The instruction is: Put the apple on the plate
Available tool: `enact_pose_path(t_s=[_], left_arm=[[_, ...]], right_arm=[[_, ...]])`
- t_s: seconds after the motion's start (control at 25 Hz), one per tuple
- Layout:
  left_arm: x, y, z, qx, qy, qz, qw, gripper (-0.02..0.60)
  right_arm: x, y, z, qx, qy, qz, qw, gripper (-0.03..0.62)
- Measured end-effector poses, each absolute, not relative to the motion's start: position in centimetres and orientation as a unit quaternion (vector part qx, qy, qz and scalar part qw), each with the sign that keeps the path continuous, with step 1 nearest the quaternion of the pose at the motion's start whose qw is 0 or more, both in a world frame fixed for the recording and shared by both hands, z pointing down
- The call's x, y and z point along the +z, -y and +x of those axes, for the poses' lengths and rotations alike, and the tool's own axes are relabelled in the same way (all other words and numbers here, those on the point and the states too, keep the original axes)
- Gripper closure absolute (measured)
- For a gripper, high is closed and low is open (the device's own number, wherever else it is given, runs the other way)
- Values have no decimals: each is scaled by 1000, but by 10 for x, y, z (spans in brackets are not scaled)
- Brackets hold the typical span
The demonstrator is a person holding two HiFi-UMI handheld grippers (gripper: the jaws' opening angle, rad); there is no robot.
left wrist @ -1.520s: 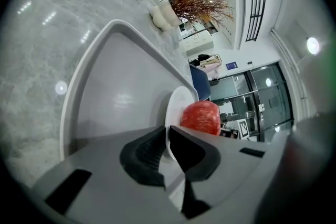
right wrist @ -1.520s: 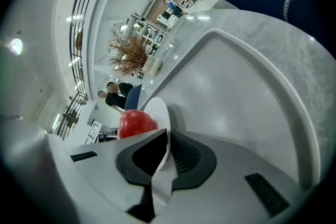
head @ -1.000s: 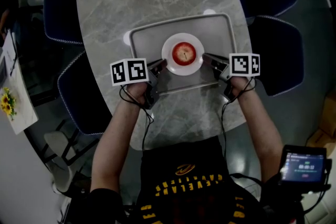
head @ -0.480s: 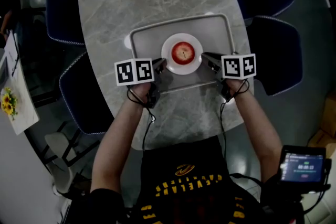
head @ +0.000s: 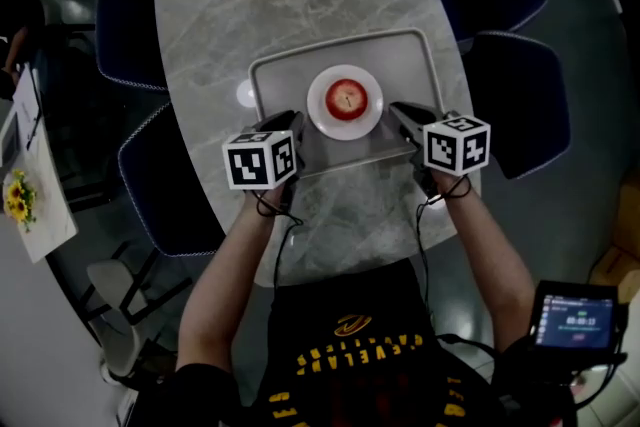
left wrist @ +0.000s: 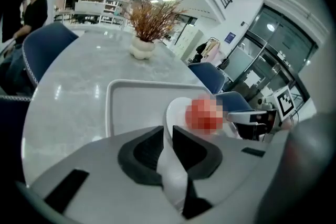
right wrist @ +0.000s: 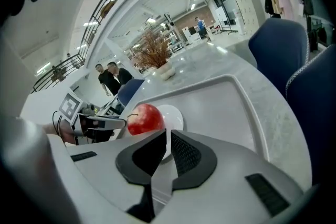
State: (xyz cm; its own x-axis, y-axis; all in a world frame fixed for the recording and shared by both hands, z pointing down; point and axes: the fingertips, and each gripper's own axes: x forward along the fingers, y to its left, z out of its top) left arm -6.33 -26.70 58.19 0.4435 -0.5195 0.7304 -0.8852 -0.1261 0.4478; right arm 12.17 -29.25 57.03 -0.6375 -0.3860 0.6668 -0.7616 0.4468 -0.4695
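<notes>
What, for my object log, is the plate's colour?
White; the plate under the apple shows best in the head view.

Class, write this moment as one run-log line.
apple: on plate | plate: in tray | left gripper: shut, empty | right gripper: shut, empty

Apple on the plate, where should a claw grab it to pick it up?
Probably around its fat middle, coming straight down from above. The apple sits stem-up and round, so its two opposite sides are free, while the plate rim and the tray wall would block a low sideways reach.
</notes>
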Motion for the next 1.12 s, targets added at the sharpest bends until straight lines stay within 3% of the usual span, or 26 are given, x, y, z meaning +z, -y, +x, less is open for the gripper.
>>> enact_pose_path(t_s=[0.44,0.72,1.12], left_arm=[[521,255,-22,185,476,804,306,534],[502,235,-3,157,470,826,270,577],[426,160,-5,98,446,868,195,578]], right_arm=[[531,262,118,329,862,345,173,563],[520,249,121,307,867,371,129,562],[449,185,97,251,869,419,74,562]])
